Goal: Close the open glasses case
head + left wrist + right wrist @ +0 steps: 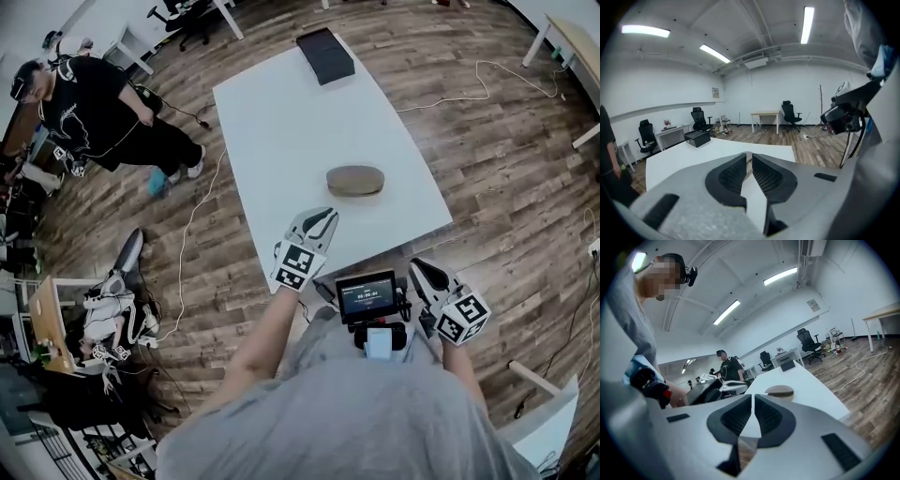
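A brown oval glasses case [355, 180] lies on the white table [281, 122] with its lid down, near the front edge. It also shows in the right gripper view as a flat oval case [780, 391] just beyond the jaws. My left gripper [323, 217] hovers over the table's front edge, short and left of the case, jaws shut and empty. In its own view the left gripper [749, 154] points across the tabletop, and the case is hidden. My right gripper [417, 267] hangs off the table's front right corner, also shut with nothing in it [753, 397].
A black box [325, 54] sits at the table's far end. A person in black [94, 112] stands at the left beside a desk. Cables [478, 89] trail over the wooden floor. A small screen device [367, 295] hangs at my chest between the grippers.
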The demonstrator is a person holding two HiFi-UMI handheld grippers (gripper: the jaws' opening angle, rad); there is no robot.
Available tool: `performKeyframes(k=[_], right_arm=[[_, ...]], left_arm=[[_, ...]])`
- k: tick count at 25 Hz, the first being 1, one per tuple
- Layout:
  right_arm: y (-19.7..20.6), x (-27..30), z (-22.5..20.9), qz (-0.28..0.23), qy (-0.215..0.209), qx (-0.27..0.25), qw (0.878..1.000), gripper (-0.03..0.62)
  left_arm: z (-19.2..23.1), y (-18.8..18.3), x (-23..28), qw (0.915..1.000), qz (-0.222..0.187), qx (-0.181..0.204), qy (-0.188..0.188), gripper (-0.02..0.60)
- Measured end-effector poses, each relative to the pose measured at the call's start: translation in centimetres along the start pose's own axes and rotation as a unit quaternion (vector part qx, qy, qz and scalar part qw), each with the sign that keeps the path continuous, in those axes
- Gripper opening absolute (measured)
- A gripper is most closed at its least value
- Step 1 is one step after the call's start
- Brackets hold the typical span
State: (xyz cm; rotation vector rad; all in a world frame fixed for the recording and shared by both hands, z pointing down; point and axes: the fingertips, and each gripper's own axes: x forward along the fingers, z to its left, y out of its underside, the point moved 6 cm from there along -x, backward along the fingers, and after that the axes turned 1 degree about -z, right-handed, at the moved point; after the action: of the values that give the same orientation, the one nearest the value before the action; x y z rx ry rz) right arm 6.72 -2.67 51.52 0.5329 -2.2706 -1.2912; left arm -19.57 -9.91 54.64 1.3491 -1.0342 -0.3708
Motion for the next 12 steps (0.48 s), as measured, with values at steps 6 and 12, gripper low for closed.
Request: performKeyframes(k=[6, 12], right_arm=[[0.8, -0.5, -0.6, 0.0, 0.015, 0.008, 1.0, 0.034], [0.9, -1.0, -1.0, -0.004, 0.023, 0.012, 1.0, 0.034]], left_arm=[[-0.1, 1.8, 3.8, 0.9973, 0.055, 0.05, 0.001, 0.021], [-0.4, 2.1, 5.9, 0.9927, 0.085, 0.085, -0.003, 0.021]])
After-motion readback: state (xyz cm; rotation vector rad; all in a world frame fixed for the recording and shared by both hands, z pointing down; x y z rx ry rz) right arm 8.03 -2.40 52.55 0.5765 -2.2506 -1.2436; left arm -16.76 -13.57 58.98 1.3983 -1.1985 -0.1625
